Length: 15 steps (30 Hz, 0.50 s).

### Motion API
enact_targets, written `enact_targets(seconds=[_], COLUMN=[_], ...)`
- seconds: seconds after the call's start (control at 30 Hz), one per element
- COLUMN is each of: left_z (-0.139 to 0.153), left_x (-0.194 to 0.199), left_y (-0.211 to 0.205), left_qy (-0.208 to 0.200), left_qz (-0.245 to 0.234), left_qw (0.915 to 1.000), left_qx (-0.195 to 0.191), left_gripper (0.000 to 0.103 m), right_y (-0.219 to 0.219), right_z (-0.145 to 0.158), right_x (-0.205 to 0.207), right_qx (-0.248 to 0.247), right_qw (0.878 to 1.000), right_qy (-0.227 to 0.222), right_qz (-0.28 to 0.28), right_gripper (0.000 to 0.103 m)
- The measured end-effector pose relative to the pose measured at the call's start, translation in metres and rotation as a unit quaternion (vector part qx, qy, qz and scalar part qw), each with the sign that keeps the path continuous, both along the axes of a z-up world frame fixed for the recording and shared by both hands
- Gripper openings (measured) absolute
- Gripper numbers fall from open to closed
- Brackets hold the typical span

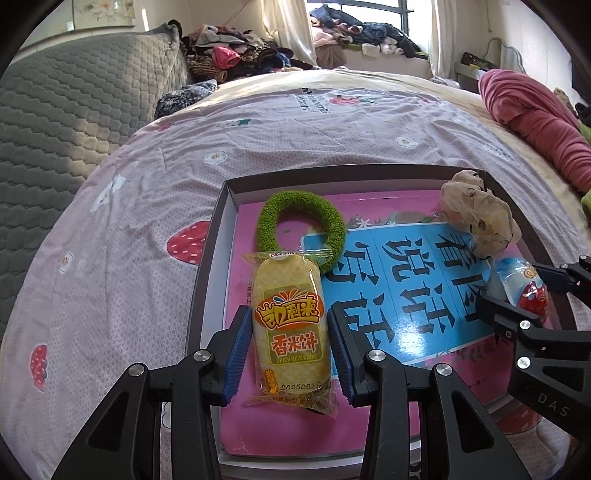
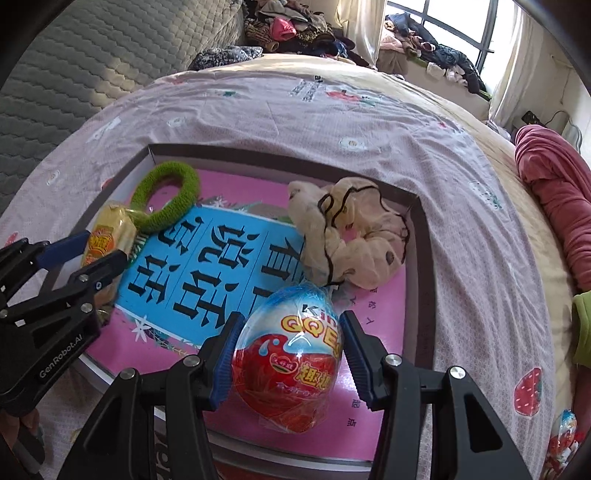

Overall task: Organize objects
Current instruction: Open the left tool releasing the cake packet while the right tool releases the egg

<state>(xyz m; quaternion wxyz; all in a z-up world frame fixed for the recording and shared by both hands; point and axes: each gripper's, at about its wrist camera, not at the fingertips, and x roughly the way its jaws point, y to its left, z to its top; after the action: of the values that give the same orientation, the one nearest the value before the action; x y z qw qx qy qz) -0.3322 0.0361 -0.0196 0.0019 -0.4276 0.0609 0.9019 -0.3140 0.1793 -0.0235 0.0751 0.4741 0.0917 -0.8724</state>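
Blue pads [image 1: 236, 354] of the left gripper [image 1: 290, 354] are pinched on the rice cake [image 1: 290, 325], its long axis along the fingers, over the tray [image 1: 207, 258]'s left side. Right gripper [image 2: 288, 358] is clamped on the egg [image 2: 290, 354] over the tray's right, near the scrunchie [image 2: 354, 240].

A bed fills the room, spread with a pale pink quilt [image 1: 280, 147] printed with strawberries and small flowers. A grey quilted headboard [image 1: 62, 122] rises along its left side. Heaps of clothes [image 1: 236, 51] lie beyond the bed and on the window ledge [image 1: 369, 40]. Daylight comes through a barred window [image 2: 454, 22] hung with cream curtains [image 1: 284, 22]. A rose-red blanket [image 2: 554, 192] lies bunched at the right edge.
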Motion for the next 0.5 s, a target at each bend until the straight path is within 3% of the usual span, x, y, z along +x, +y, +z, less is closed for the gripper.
enact_targets(seconds=[0.3, 0.43, 0.5], left_z=[-0.0044, -0.0074, -0.0073], left_x=[-0.002, 0.0003, 0.0025], left_y=[-0.0009, -0.0029, -0.0053], left_qy=[-0.013, -0.021, -0.024], left_qz=[0.003, 0.005, 0.006], left_qw=[0.9999, 0.9998, 0.9997], left_qx=[-0.003, 0.0, 0.005], left_gripper=[0.046, 0.062, 0.063], right_y=[-0.0016, 0.0011, 0.003], right_z=[-0.0022, -0.0072, -0.0099], right_x=[-0.0028, -0.0032, -0.0027], right_qx=[0.005, 0.004, 0.007], right_qw=[1.0, 1.0, 1.0], right_qy=[-0.006, -0.021, -0.025], right_qz=[0.0, -0.003, -0.007], right_gripper=[0.054, 0.058, 0.063])
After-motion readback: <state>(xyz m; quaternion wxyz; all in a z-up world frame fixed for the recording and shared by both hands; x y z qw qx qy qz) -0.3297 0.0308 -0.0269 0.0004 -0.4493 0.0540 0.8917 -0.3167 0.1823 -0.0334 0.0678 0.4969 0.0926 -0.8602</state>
